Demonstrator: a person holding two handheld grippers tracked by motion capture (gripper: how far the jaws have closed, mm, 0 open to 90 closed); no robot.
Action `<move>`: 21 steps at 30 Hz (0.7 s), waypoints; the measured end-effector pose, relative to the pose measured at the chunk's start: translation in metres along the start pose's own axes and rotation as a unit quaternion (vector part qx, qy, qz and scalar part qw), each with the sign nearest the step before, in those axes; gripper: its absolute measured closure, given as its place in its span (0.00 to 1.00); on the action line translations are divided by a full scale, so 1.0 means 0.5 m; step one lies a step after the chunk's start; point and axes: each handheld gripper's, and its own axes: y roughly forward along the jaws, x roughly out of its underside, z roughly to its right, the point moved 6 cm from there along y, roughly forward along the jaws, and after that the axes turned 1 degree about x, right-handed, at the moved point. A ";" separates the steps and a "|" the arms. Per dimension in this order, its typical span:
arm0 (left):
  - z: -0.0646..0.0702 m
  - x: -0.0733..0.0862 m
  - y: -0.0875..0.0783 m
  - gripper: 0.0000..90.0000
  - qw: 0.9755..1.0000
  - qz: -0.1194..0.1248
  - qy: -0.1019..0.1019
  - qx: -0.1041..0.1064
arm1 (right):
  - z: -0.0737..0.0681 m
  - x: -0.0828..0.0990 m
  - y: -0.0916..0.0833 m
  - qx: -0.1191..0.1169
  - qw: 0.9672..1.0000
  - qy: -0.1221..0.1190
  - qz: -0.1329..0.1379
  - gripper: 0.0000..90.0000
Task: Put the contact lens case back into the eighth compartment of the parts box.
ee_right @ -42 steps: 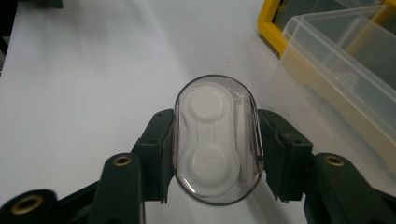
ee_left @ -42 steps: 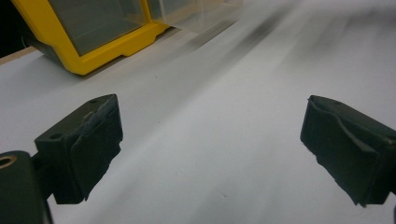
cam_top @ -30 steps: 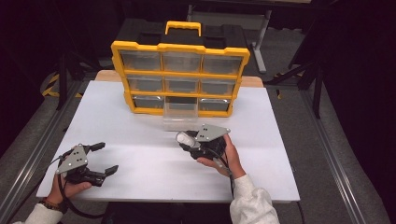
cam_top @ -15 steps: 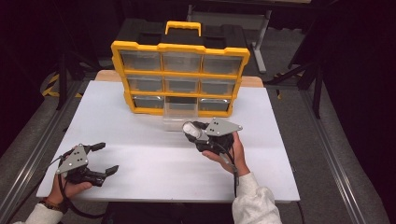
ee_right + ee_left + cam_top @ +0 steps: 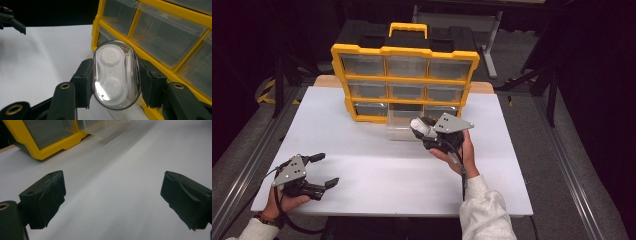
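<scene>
The clear oval plastic case with a white insert [image 5: 115, 75] is clamped in the right tool [image 5: 424, 131] and has been lifted farther, toward the yellow drawer organizer [image 5: 404, 82], above its pulled-out clear drawer [image 5: 401, 129]. The left tool [image 5: 325, 170] is held wide open and empty, unmoved, over the white bench [image 5: 377, 170] at near left.

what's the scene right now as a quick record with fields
held item: clear oval case with a white insert
right gripper: shut on the case, above the pulled-out clear drawer
left gripper: open, nothing between the jaws, near the table's front left
organizer: yellow drawer organizer standing at the back of the white table
</scene>
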 end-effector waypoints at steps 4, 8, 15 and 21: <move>0.001 0.000 0.001 0.08 1.000 -0.002 0.001 0.000 | 0.012 -0.014 0.009 0.002 1.000 -0.003 -0.003 0.55; 0.000 0.001 0.002 0.08 1.000 -0.002 -0.001 0.001 | 0.018 -0.018 0.016 0.002 1.000 -0.006 -0.009 0.55; -0.001 0.001 0.002 0.08 1.000 -0.001 -0.001 0.001 | 0.033 -0.018 0.034 0.000 1.000 0.001 -0.017 0.55; -0.001 0.002 0.002 0.08 1.000 -0.004 -0.001 0.005 | 0.037 -0.015 0.054 0.004 0.999 -0.011 -0.033 0.55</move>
